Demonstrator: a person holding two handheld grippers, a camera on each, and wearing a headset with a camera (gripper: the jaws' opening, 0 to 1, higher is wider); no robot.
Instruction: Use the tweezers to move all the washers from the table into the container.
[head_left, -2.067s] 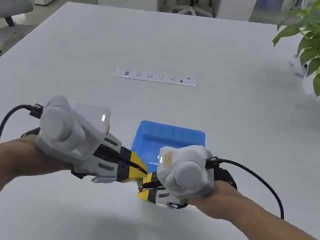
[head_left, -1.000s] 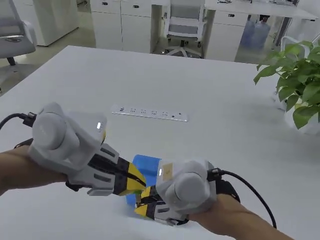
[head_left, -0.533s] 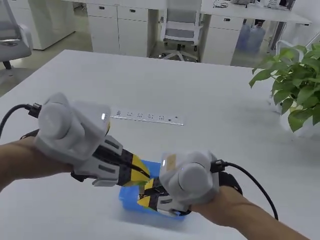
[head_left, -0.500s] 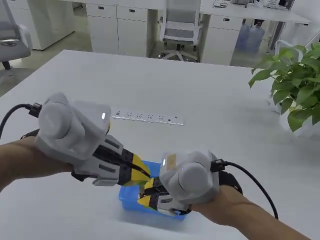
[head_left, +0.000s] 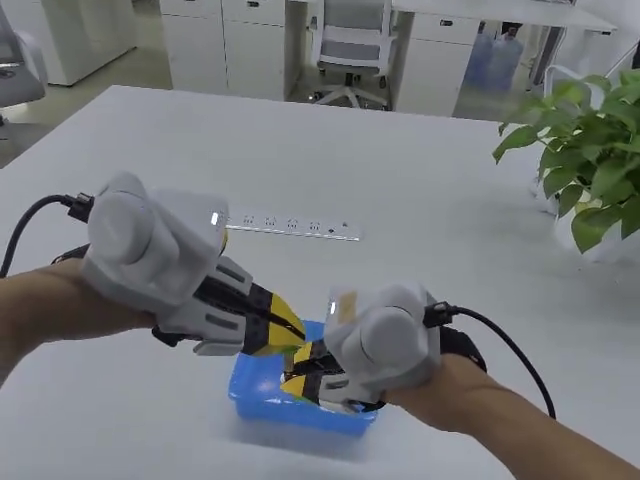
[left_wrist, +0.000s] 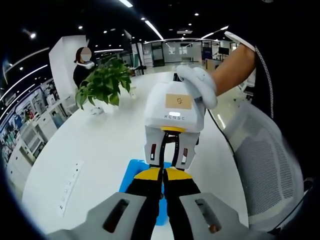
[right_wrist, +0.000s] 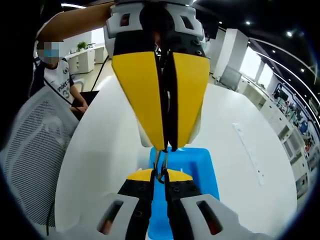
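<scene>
Left tool (head_left: 296, 338) is clamped tight on the tweezers (right_wrist: 162, 159). Their thin tips run down into the right tool (head_left: 300, 378), whose jaws squeeze close around them. The tools meet nose to nose just above the blue container (head_left: 252, 398) on the desk (head_left: 450, 200). Washers are too small to make out.

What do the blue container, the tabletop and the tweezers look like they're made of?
Blue container: likely plastic, given the uniform saturated blue and the slight sheen on its walls.
Table: smooth white matte top, probably laminate; the surface is even and low-glare, with no grain.
Tweezers: thin grey prongs with a metallic glint, probably steel, though they are too small to be sure.
</scene>
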